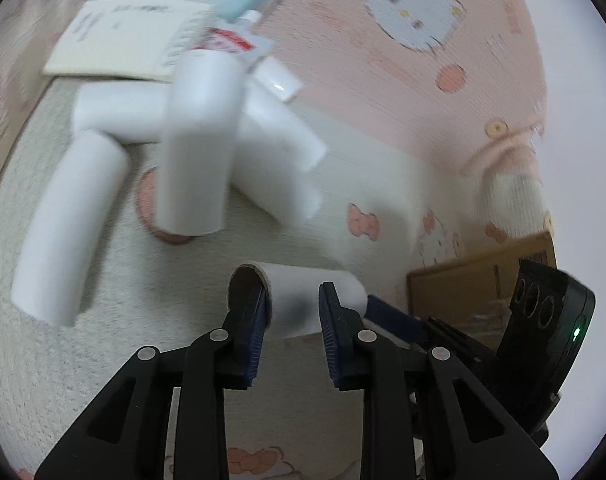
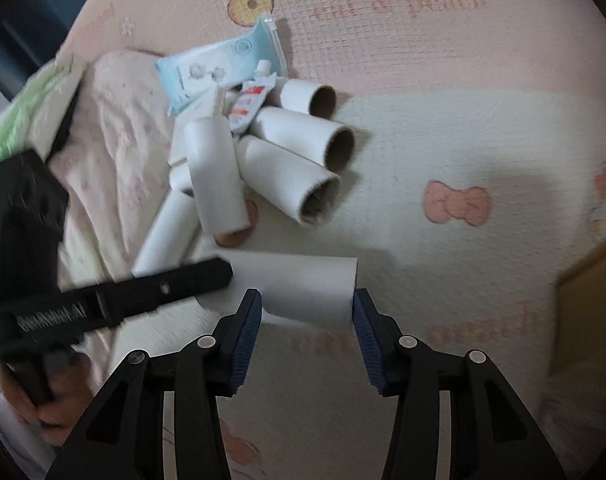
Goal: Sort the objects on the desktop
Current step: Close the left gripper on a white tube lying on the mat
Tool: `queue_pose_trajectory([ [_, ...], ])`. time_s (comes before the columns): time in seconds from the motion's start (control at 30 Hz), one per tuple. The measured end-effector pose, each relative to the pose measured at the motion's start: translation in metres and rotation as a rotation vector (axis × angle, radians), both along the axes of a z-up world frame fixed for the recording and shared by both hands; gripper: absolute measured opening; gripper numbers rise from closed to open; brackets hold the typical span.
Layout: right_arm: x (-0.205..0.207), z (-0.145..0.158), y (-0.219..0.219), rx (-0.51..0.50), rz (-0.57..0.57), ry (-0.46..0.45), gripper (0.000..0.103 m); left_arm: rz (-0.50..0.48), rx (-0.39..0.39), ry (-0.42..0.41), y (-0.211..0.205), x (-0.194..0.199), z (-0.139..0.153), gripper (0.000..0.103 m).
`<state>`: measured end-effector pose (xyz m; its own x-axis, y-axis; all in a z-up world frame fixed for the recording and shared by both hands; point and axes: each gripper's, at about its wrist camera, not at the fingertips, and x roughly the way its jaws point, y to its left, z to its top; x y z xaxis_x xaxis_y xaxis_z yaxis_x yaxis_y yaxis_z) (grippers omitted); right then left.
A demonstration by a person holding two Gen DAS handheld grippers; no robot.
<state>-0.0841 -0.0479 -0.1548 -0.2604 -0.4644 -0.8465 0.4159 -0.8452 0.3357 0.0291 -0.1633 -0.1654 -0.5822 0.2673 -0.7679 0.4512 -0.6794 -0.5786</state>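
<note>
Item: white cardboard tube (image 2: 303,292), lying crosswise at lower centre of both wrist views, on a pink and cream cartoon-print mat (image 2: 463,140).

Right gripper (image 2: 307,312): jaws are standing partly closed, blue pads pressing on the two sides of the tube near its right end; it is gripping the tube.

Left gripper (image 1: 293,304): jaws are standing narrower, one pad sitting at the tube's open brown mouth, the other pressing the outer wall; it is gripping the same tube by its other end. In the right wrist view this gripper is reaching in from the lower left, a hand (image 2: 43,408) holding its handle.

Other stock: a pile of similar white tubes (image 2: 271,160) is lying just beyond the held one, in the centre left of the right view and upper left of the left view. A light blue packet (image 2: 219,68) and a small red-and-white tube (image 2: 251,104) are lying at the far edge of the pile. A cream booklet (image 1: 119,40) is showing at upper left of the left view. A brown cardboard box (image 1: 475,280) is sitting at the right edge
</note>
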Motion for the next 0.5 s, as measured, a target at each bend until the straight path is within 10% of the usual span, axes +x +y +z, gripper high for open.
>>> queue_pose_trajectory([
  [0.2,0.014,-0.001,0.017,-0.012,0.009,-0.020,0.045,-0.082,-0.104,-0.001,0.010,-0.019,0.003,0.028],
  [0.5,0.018,-0.026,0.040,-0.036,-0.082,-0.032,0.048,0.009,0.003,-0.015,-0.010,-0.007,-0.012,0.030],
])
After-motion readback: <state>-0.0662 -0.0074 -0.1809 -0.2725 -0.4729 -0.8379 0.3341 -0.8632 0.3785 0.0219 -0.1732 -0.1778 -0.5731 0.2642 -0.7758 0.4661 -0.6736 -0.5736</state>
